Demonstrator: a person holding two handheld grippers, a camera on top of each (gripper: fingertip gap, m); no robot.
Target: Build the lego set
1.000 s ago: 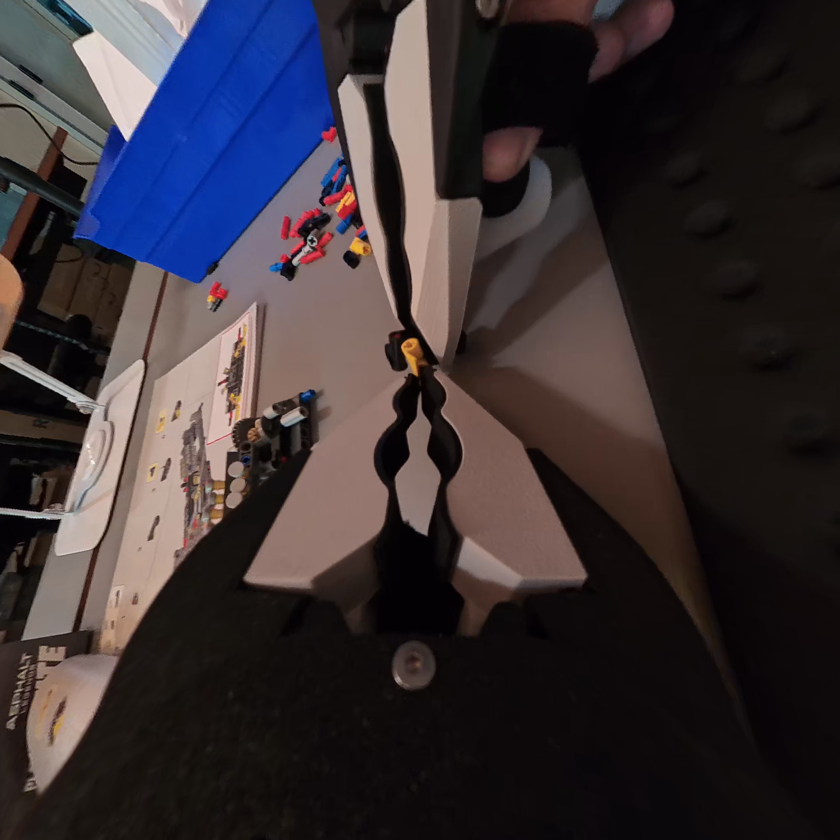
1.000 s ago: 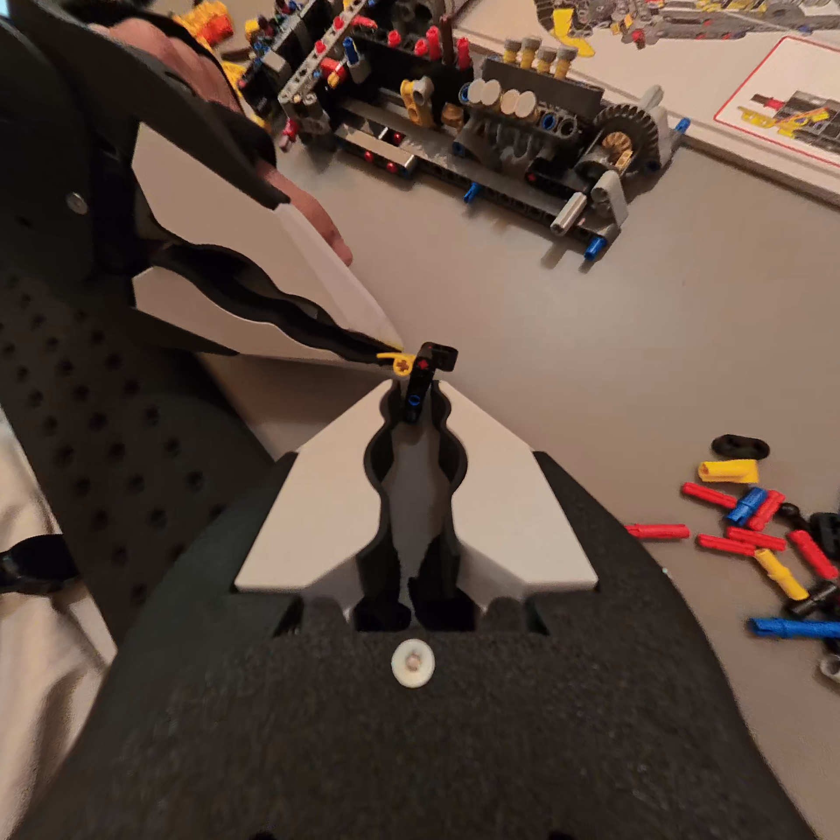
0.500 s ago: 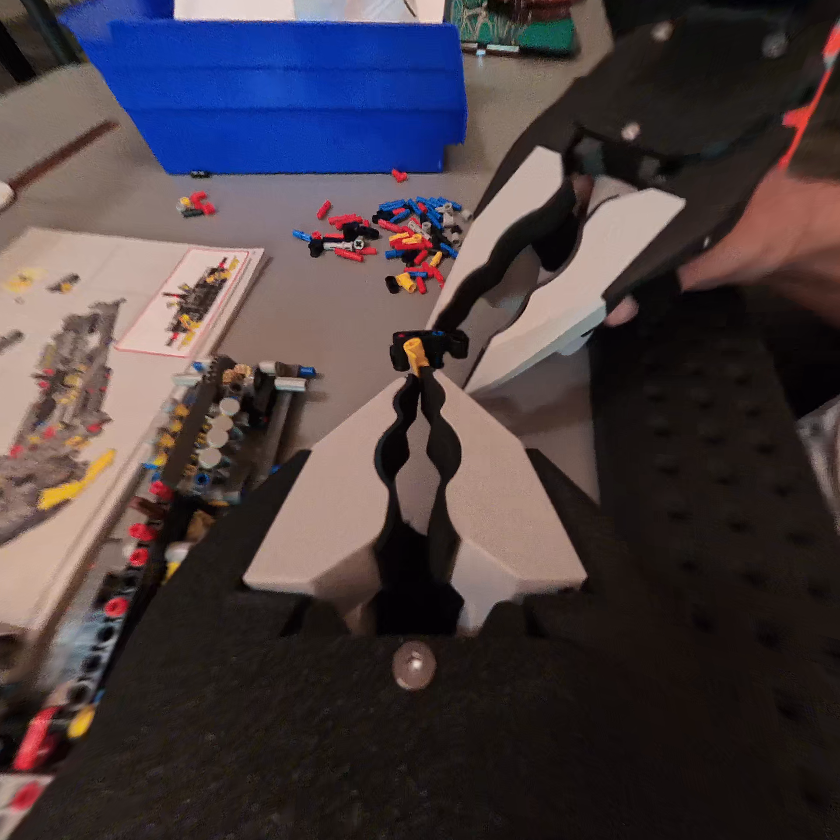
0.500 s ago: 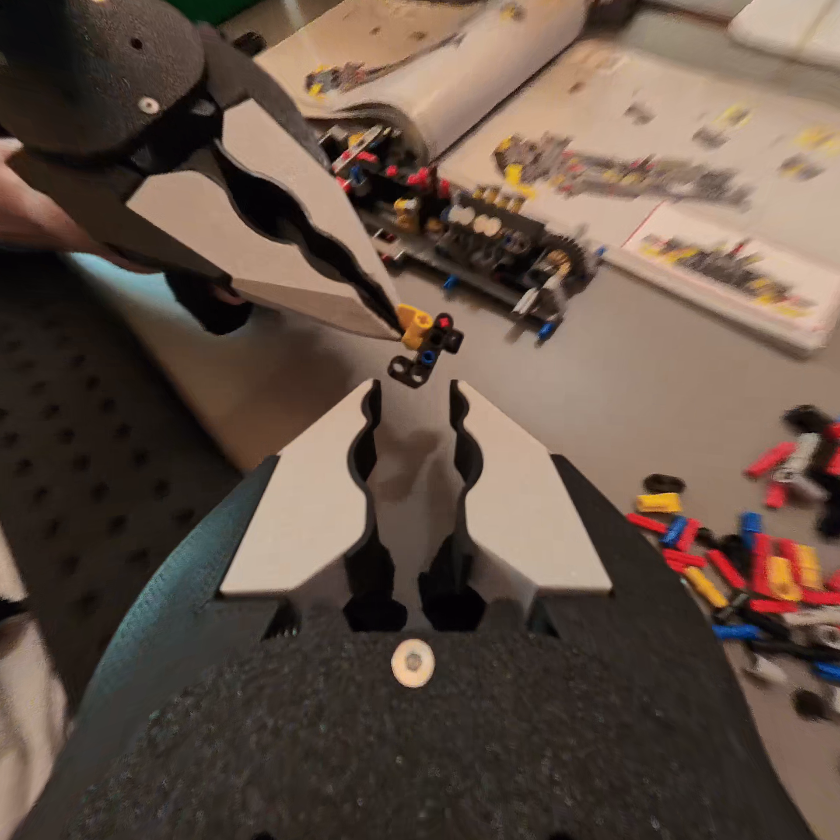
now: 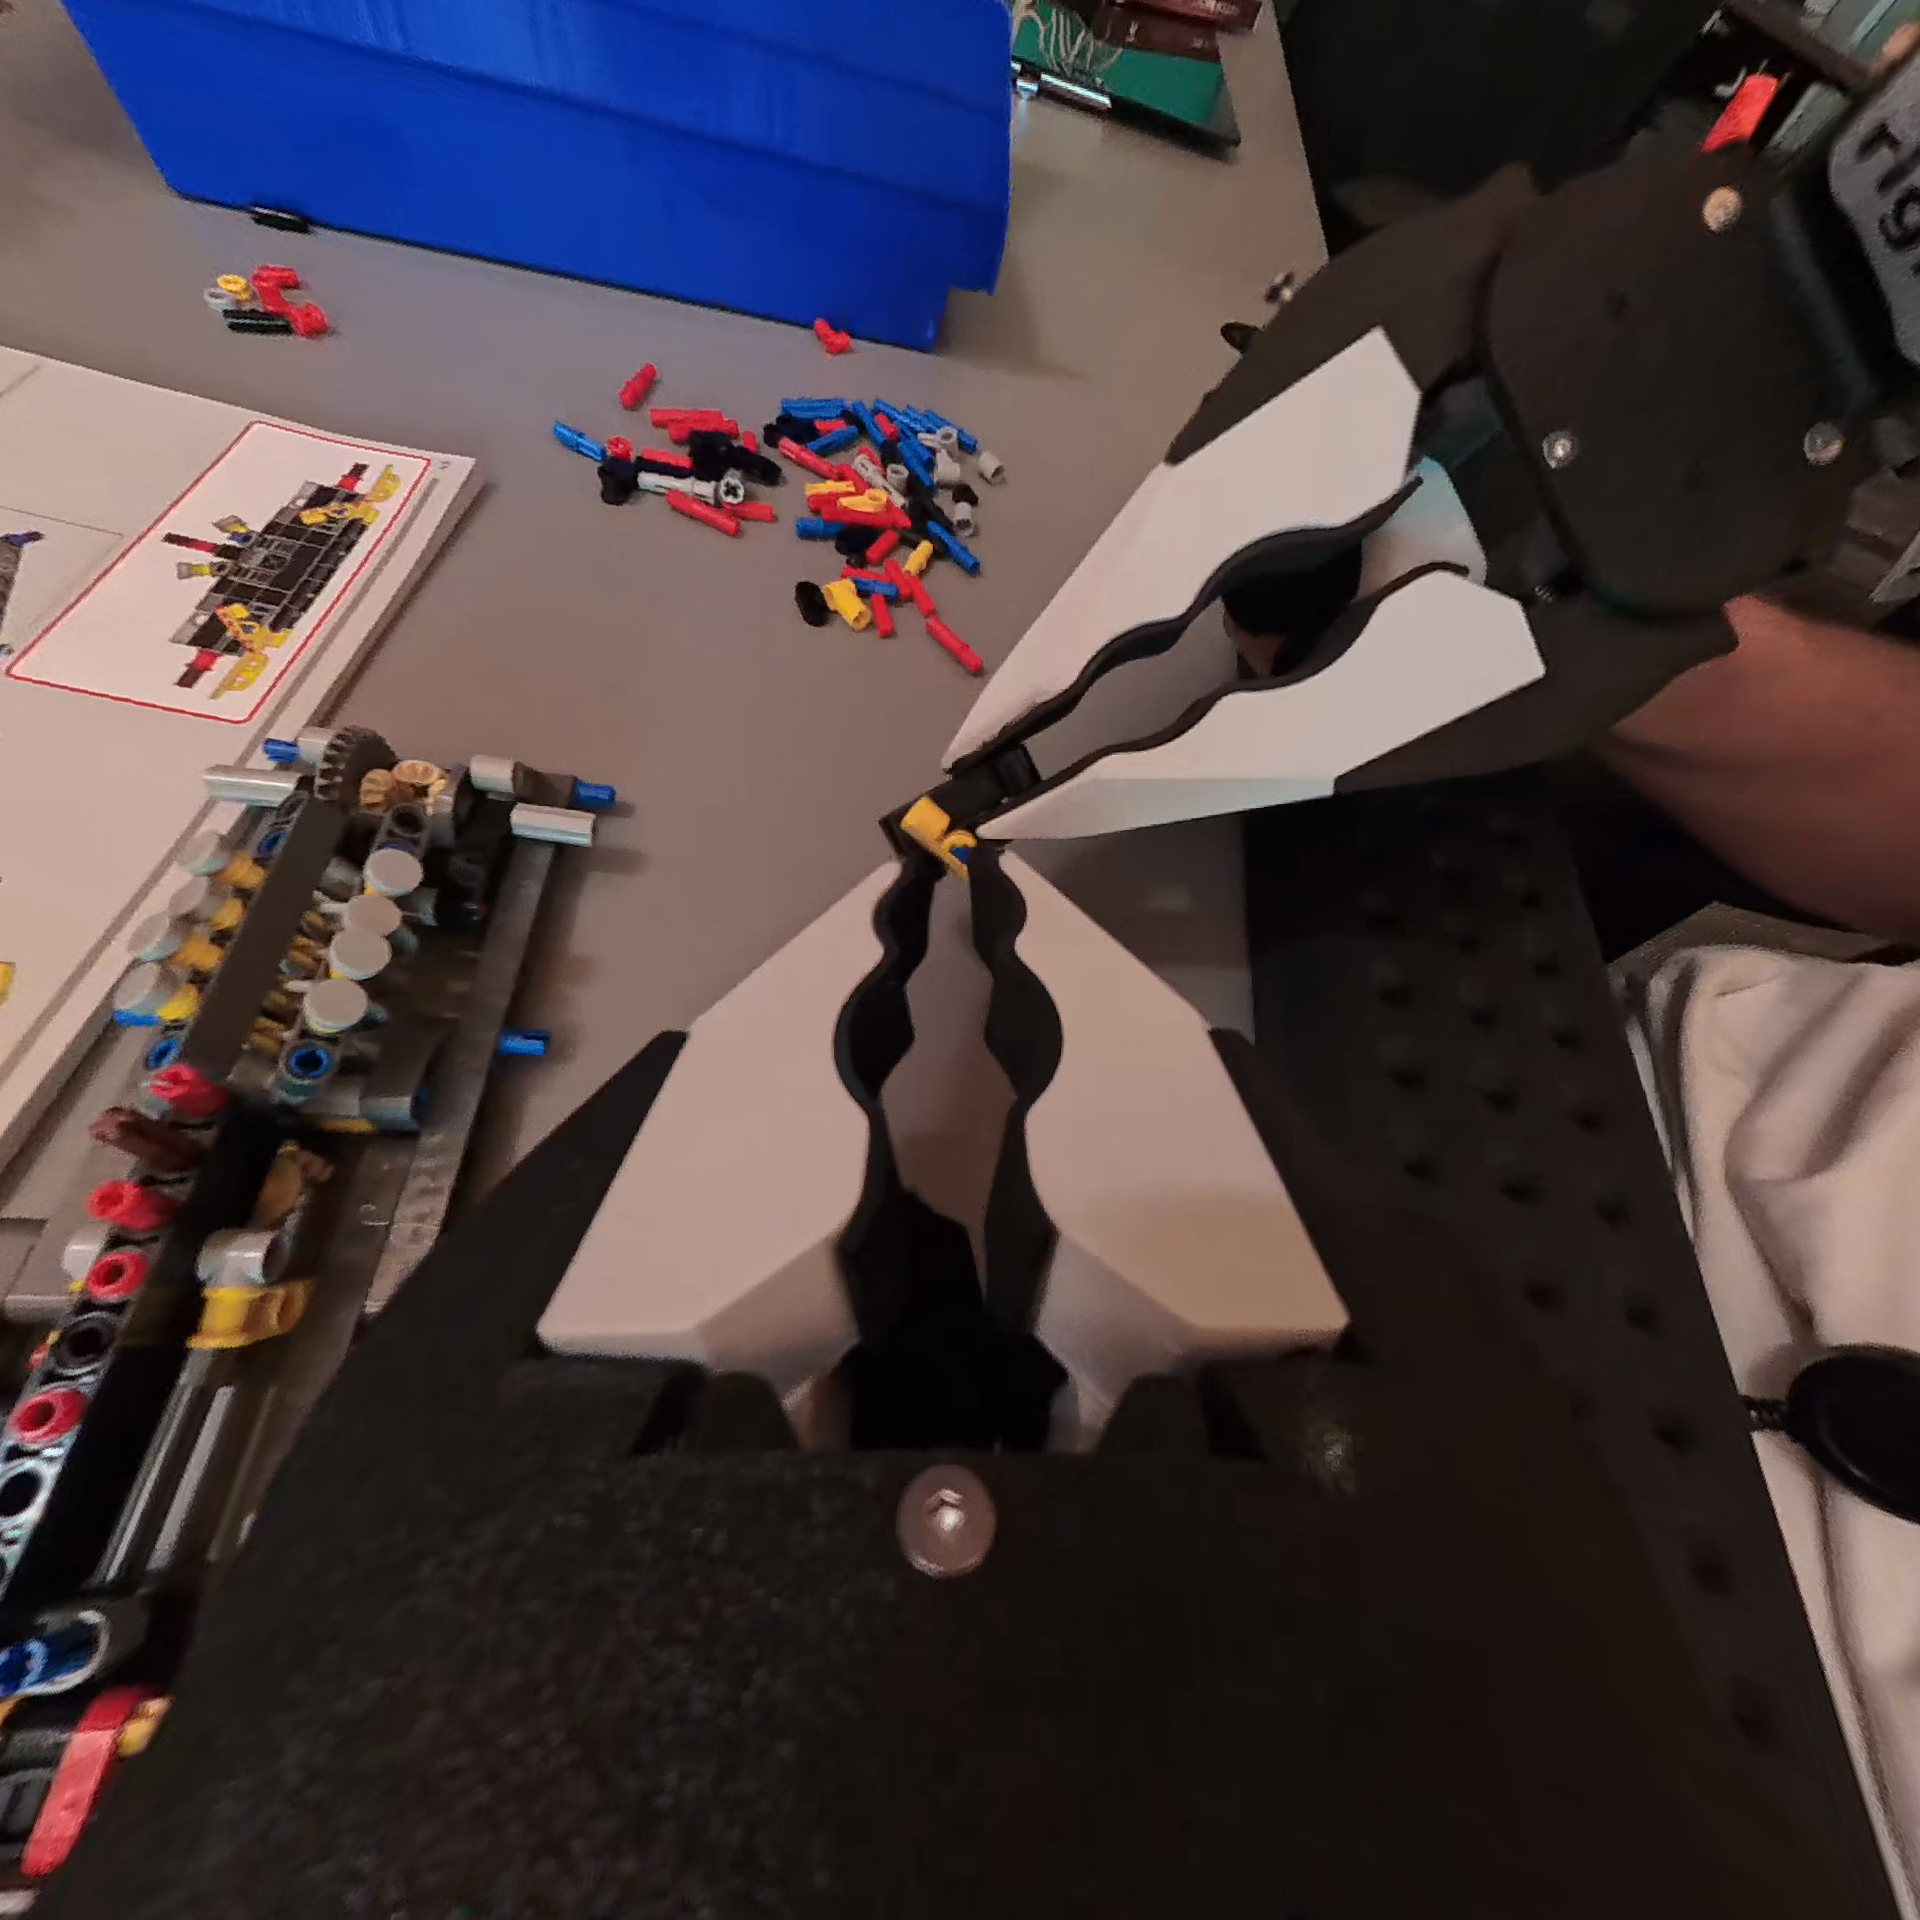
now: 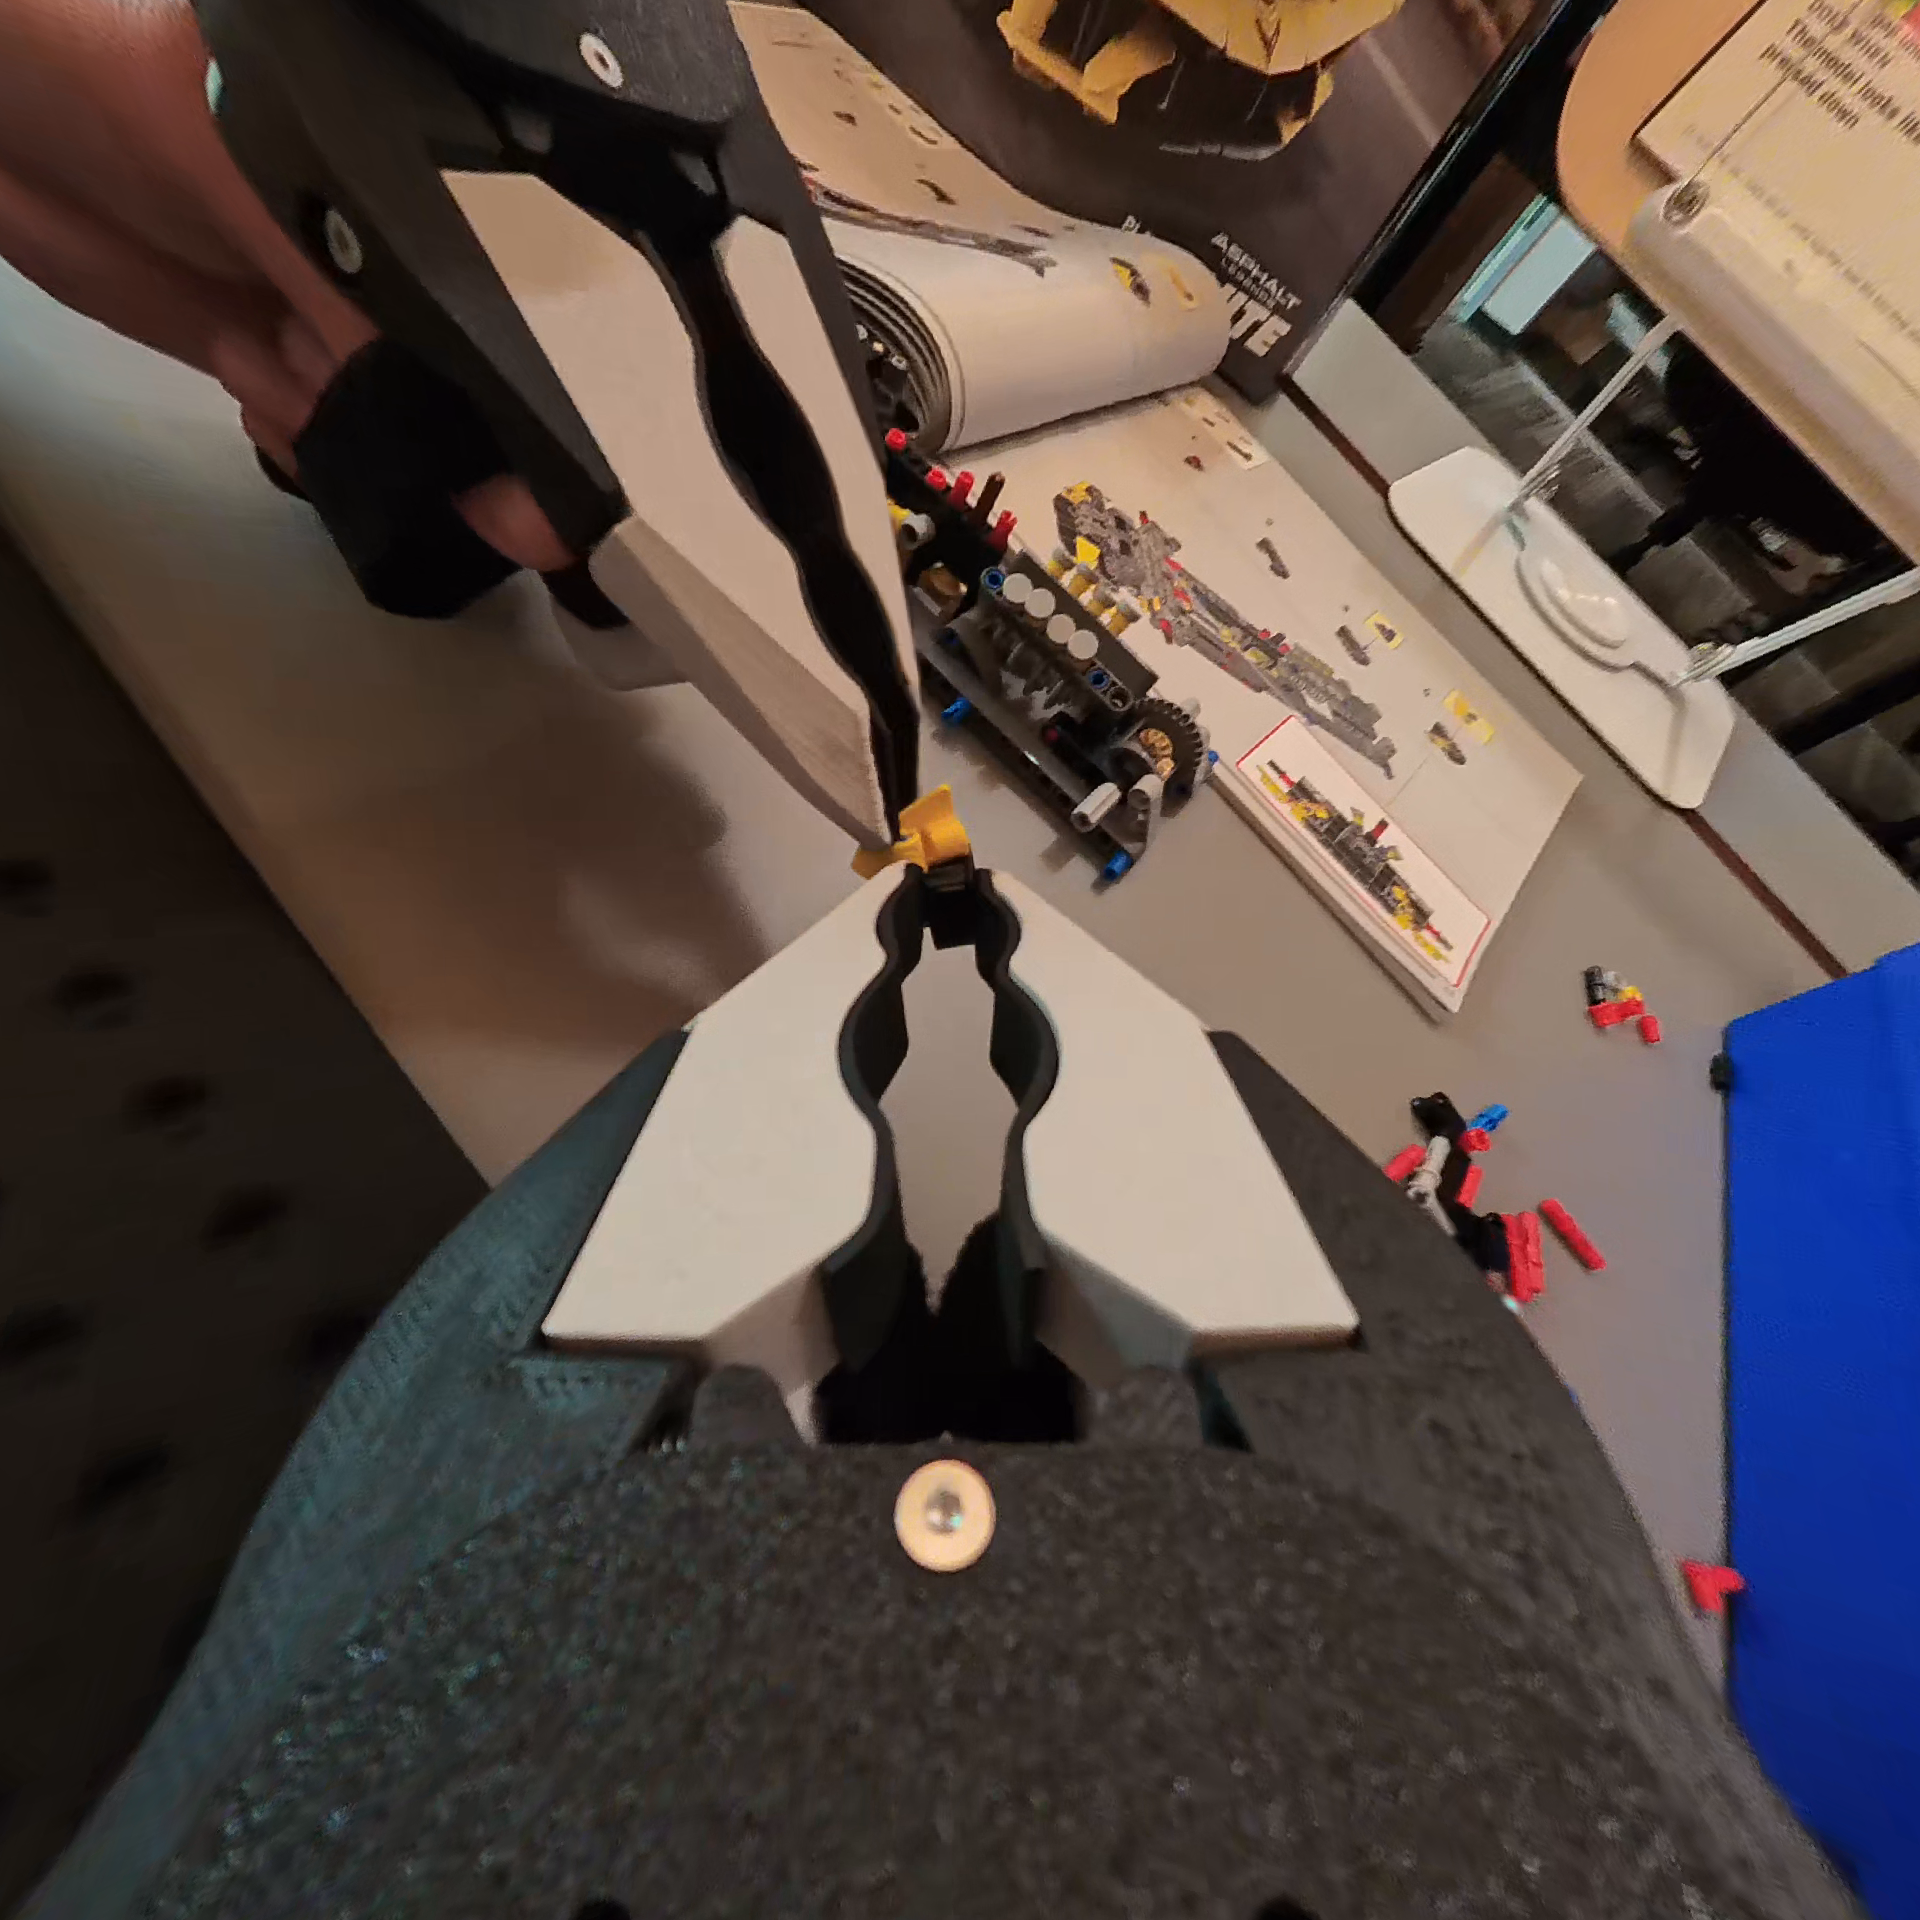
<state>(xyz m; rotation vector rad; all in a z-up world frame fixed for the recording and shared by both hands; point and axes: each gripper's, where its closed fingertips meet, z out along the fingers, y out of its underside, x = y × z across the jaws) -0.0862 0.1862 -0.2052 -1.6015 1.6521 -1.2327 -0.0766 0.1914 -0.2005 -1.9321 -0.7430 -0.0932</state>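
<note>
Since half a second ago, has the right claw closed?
Yes. The right claw, open and clear of the small yellow and black piece then, now pinches its black end, above the grey table.

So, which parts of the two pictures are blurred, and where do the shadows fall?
Left wrist view: half-built lego model smears toward the lower left corner; loose pin pile stays sharp. Right wrist view: blue bin and frame edges are soft; the left gripper casts a soft shadow on the grey table.

Grey table [image 5: 644,665]: blue bin [image 5: 582,135], loose pins [image 5: 831,499], instruction sheets [image 5: 239,561], part-built model [image 5: 343,935].
</note>
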